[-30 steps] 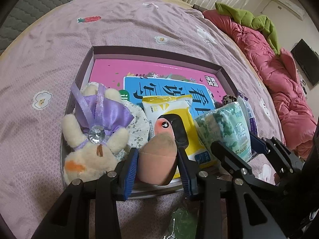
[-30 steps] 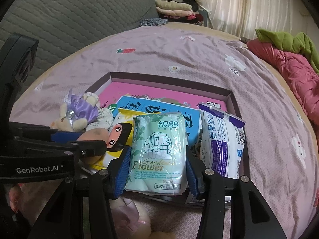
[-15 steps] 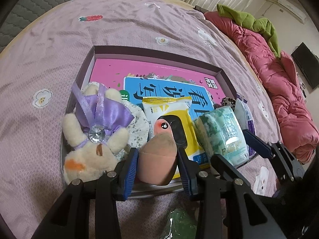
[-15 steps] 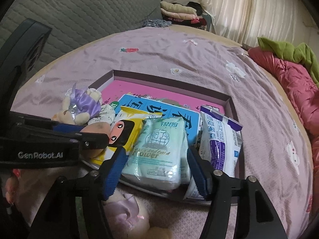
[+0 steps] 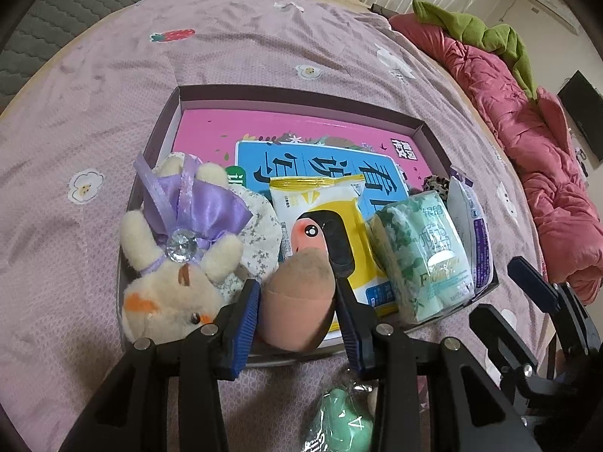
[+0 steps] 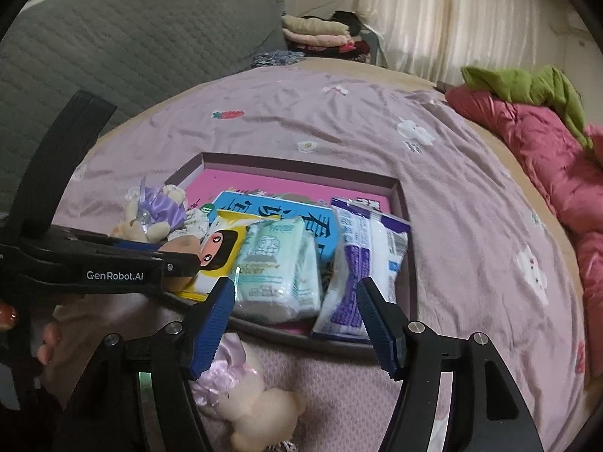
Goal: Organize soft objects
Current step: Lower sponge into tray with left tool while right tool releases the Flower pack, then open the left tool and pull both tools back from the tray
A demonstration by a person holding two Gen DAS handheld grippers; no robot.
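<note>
Left gripper (image 5: 297, 303) clamped on peach makeup sponge (image 5: 299, 301) over near edge of shallow box (image 5: 301, 96) on lilac bedsheet (image 5: 264, 45). Right gripper (image 6: 296, 316) jaws just been opening, nothing between pads, set back from green tissue pack (image 6: 279, 267). Pack lies in box between yellow packet (image 6: 216, 252) and purple packet (image 6: 361, 260). Plush bunny (image 5: 177, 260) at box's left end.

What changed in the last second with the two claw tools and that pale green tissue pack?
The right gripper has just been opening: it let go of the pale green tissue pack, which now lies in the shallow purple-walled box, and drew back from it. The left gripper stayed clamped on the peach egg-shaped makeup sponge. The cream plush bunny kept its place.
</note>
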